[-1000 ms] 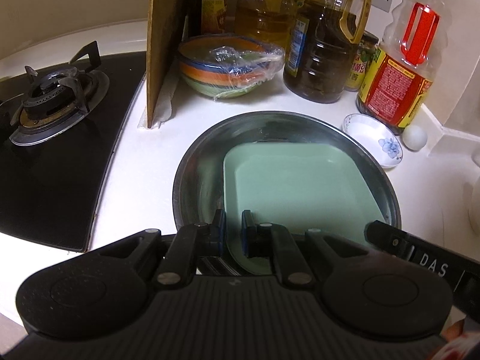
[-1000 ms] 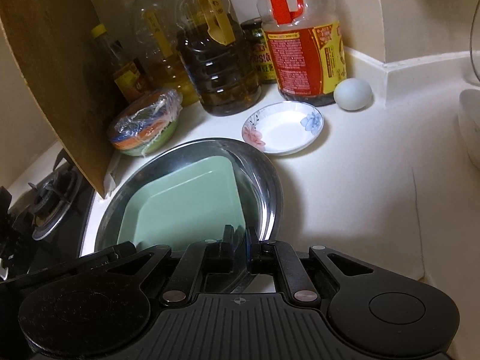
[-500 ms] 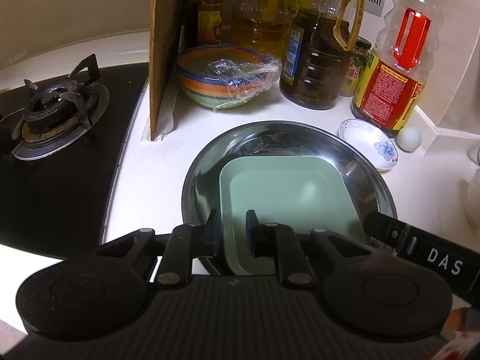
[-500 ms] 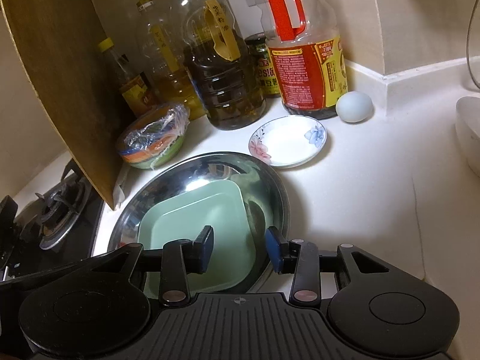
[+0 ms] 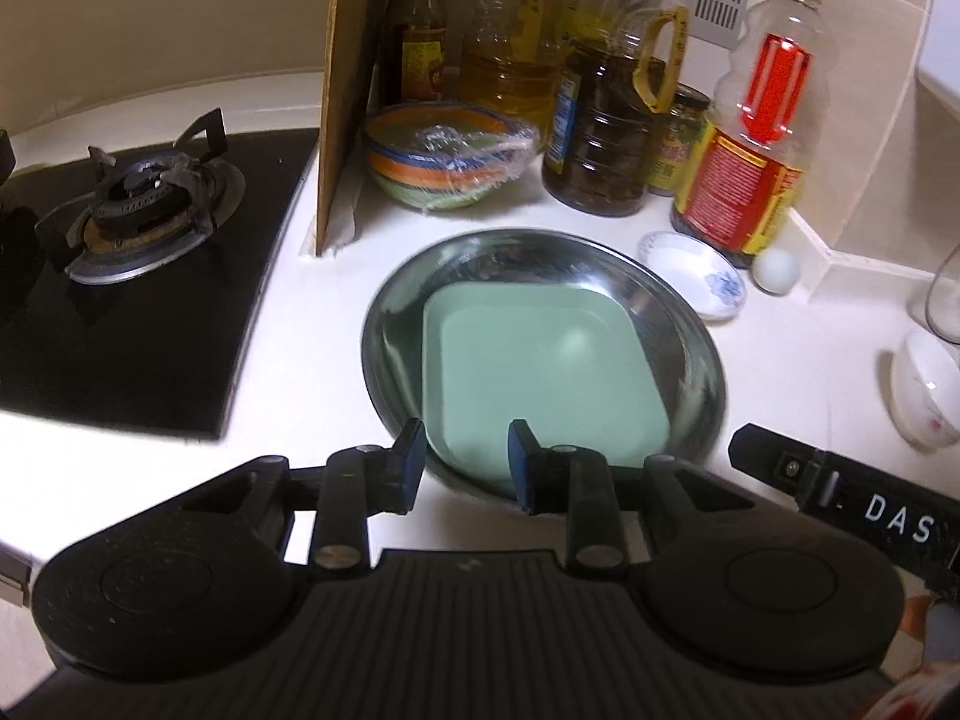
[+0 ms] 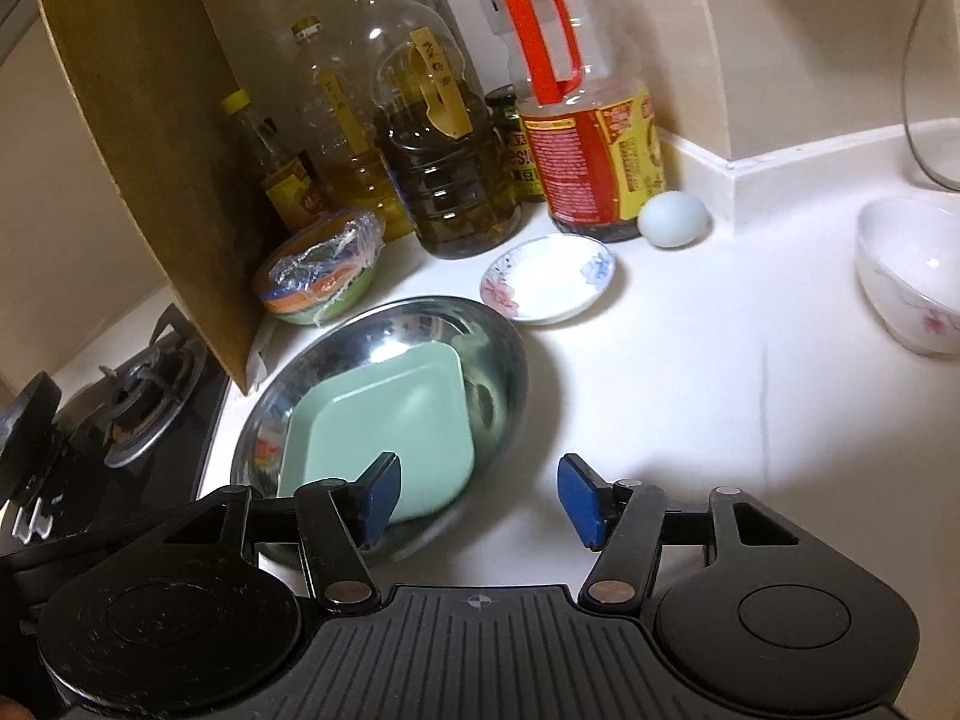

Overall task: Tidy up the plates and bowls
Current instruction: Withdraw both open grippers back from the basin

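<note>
A round steel plate [image 5: 690, 324] [image 6: 360, 330] lies on the white counter with a pale green square plate [image 5: 540, 366] [image 6: 384, 426] resting inside it. My left gripper [image 5: 467, 456] hovers at the plates' near edge, its jaws opening, nothing pinched between them. My right gripper [image 6: 477, 498] hangs over the steel plate's near right rim, jaws opening wide and empty. A small flowered saucer [image 5: 696, 273] [image 6: 549, 276] sits beyond the steel plate. A white flowered bowl [image 5: 924, 390] [image 6: 912, 270] stands at the right. A striped bowl under cling film [image 5: 450, 162] [image 6: 318, 276] is at the back.
A gas hob [image 5: 144, 216] [image 6: 144, 396] fills the left. An upright wooden board [image 5: 339, 90] [image 6: 144, 138] stands between hob and bowls. Oil and sauce bottles [image 5: 612, 114] [image 6: 576, 120] line the back wall, with a pale egg [image 5: 777, 270] [image 6: 675, 210] beside them. A glass lid [image 6: 930, 72] leans at the right.
Both grippers let go of the plates' near rims, opened, and drew back and up; the right opened much wider. The steel plate and green plate now rest on the counter.
</note>
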`<action>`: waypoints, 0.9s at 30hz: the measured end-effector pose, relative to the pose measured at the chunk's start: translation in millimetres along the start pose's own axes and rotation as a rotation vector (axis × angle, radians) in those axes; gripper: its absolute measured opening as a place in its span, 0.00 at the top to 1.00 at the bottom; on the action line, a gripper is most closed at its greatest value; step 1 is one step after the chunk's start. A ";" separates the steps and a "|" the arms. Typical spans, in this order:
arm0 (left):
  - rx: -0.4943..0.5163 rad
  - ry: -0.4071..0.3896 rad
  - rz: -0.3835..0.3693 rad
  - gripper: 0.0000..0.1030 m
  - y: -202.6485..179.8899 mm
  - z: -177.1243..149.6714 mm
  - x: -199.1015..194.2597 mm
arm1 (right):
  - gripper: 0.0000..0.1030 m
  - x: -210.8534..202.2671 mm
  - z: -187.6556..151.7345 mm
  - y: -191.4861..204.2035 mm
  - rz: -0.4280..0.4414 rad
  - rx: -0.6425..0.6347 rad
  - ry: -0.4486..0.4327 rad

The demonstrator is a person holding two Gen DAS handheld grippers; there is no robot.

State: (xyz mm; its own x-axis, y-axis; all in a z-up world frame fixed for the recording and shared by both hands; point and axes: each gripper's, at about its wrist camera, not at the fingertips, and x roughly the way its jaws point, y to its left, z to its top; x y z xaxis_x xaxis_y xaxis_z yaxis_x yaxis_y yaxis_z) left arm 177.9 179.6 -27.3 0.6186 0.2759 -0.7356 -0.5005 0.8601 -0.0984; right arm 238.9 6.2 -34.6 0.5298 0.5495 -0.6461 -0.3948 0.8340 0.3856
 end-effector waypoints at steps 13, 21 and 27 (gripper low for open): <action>-0.029 0.044 -0.010 0.74 -12.3 -54.3 -41.2 | 0.40 -46.5 -32.8 -22.0 -0.007 -0.038 0.059; -0.029 0.057 -0.007 0.69 -17.3 -78.6 -59.9 | 0.40 -64.5 -49.2 -27.6 -0.013 -0.050 0.078; -0.009 0.059 -0.003 0.69 -25.3 -89.7 -70.8 | 0.40 -74.7 -57.1 -29.8 -0.016 -0.062 0.084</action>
State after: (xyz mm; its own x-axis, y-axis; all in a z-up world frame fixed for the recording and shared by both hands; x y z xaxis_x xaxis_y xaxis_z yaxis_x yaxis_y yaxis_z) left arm 92.4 99.8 -32.8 0.5838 0.2470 -0.7734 -0.5041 0.8570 -0.1068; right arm 168.2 -62.6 -35.5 0.4729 0.5274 -0.7059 -0.4333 0.8367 0.3349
